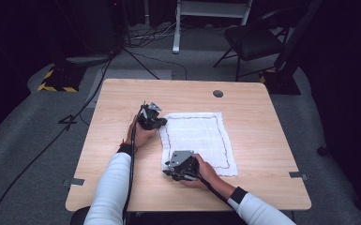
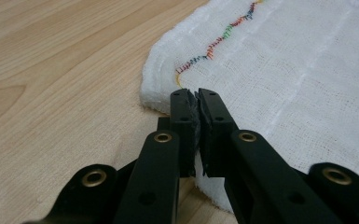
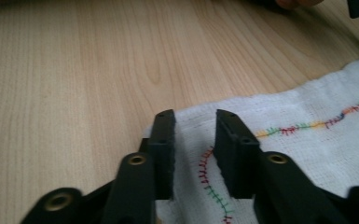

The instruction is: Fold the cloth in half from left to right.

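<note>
The cloth [image 1: 198,142] lies flat mid-bench [image 1: 122,98]. Left gripper [image 1: 155,123] is clenched on the cloth's corner at 10 o'clock, fabric pinched between the pads. Right gripper [image 3: 193,140] straddles the corner at 7 o'clock, released, a gap between the jaws. The step looks like corner-grabbing before a fold. Next, the right should pinch, then both lift together.

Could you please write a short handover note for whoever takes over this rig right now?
Left tool: shut on the far left corner of the white cloth.
Right tool: jaws apart, astride the near left corner, not yet pinching.
Cloth lies flat on the wooden table.
Done: one corner gripped.
Left: probably close the right tool on its corner, then lift or fold.
</note>
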### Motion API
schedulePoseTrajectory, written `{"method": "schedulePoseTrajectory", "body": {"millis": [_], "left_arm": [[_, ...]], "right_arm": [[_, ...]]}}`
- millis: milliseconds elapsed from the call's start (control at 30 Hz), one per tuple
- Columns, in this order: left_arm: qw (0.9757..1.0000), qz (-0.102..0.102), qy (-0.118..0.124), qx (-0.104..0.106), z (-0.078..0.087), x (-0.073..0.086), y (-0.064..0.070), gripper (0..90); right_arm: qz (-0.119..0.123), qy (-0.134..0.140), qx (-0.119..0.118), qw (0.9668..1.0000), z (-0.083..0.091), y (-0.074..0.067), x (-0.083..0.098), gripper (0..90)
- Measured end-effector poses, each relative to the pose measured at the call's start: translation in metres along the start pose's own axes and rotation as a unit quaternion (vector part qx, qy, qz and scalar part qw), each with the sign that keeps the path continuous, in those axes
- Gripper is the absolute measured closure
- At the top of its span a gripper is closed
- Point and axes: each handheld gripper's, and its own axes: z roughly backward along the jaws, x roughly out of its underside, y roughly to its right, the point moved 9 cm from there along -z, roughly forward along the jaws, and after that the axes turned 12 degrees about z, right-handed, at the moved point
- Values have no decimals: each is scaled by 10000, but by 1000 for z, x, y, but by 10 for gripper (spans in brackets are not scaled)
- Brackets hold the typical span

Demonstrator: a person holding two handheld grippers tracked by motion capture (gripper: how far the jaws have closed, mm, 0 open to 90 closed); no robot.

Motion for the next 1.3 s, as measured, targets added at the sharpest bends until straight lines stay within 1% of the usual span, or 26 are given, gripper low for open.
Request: {"method": "schedulePoseTrajectory", "body": {"millis": [33,100,200,267,367,433,500,533,600,633,733,833,900,933,1067,1100,1167,1200,1233,1300], "left_arm": [[10000,-1,3,7,0,0,0,853],[10000,-1,-8,-23,1,0,-1,854],[10000,-13,-35,-27,3,1,-1,855],[10000,-15,-29,-50,5,1,-2,856],[10000,-40,-16,-86,9,1,-4,857],[9999,-18,-3,-105,12,1,-5,857],[9999,-20,-15,-131,16,1,-7,858],[9999,-33,-11,-153,18,0,-7,858],[9997,-104,-38,-239,23,-1,-6,858],[9995,-163,-7,-282,27,-4,-6,858],[9992,-207,64,-323,38,-8,-6,858],[9991,-167,143,-366,48,-10,-10,858],[9992,-132,211,-322,53,-11,-10,858],[9990,-132,249,-334,55,-12,-10,858],[9988,-188,353,-289,58,-17,-5,860],[9988,-176,372,-276,58,-19,-3,860],[9985,-249,415,-274,58,-24,1,860],[9985,-220,439,-246,57,-26,5,860],[9983,-282,439,-242,57,-29,7,860],[9982,-283,479,-207,54,-33,12,861]], "right_arm": [[30,-1,-27,10000,-1,-1,-1,775],[5,-37,-44,10000,-2,-3,-2,833],[52,-75,-21,10000,-3,-3,-3,873],[30,-86,4,10000,-2,-3,-4,880],[90,-66,45,9999,0,-4,-6,883],[140,-48,56,9999,2,-5,-8,884],[143,-10,64,9999,4,-6,-11,884],[173,15,61,9998,4,-6,-12,884],[148,64,84,9998,5,-6,-16,885],[180,86,105,9997,5,-7,-19,885],[218,193,149,9995,8,-7,-28,885],[231,289,199,9991,11,-6,-35,885],[241,356,237,9988,15,-5,-39,885],[230,397,285,9985,18,-4,-41,885],[216,508,458,9974,27,0,-43,885],[196,549,483,9971,30,1,-43,886],[125,613,517,9967,36,3,-42,886],[98,636,543,9965,39,5,-41,886],[75,666,573,9961,43,6,-41,886],[15,700,605,9957,51,9,-38,886]]}}
